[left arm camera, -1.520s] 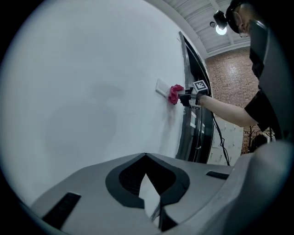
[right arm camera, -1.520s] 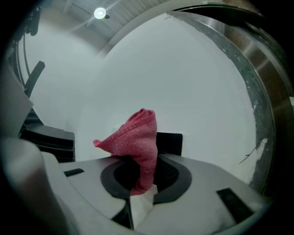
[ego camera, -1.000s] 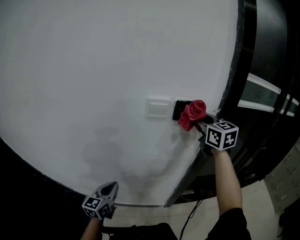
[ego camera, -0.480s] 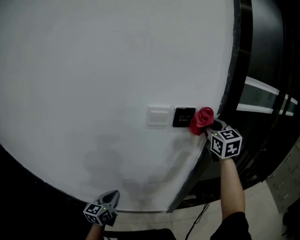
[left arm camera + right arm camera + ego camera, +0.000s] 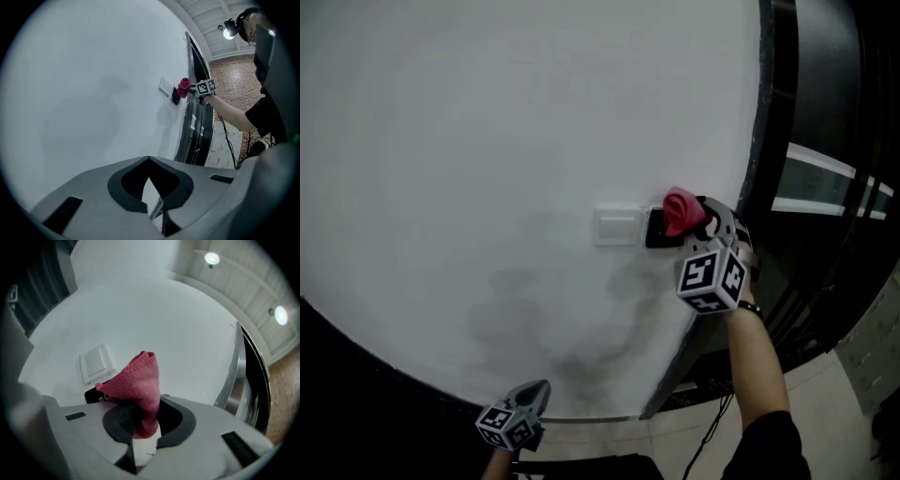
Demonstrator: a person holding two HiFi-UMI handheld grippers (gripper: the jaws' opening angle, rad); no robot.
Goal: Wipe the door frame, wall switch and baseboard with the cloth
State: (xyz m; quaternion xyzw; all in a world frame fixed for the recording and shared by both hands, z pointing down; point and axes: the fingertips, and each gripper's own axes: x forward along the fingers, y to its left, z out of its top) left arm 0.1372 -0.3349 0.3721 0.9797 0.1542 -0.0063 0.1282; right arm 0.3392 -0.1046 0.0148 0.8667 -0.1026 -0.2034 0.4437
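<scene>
Here, right gripper's (image 5: 140, 434) red cloth (image 5: 136, 380) overlaps the black switch (image 5: 93, 396), lettering unreadable.

The right gripper (image 5: 692, 220) is held up just right of the wall switch (image 5: 617, 226). Its 2 jaws are pinched tight on the red cloth (image 5: 679, 210). The right arm (image 5: 755, 366) reaches straight up from below. The left gripper (image 5: 534, 394) hangs low, well under the wall switch, with its jaws together and nothing in them.
</scene>
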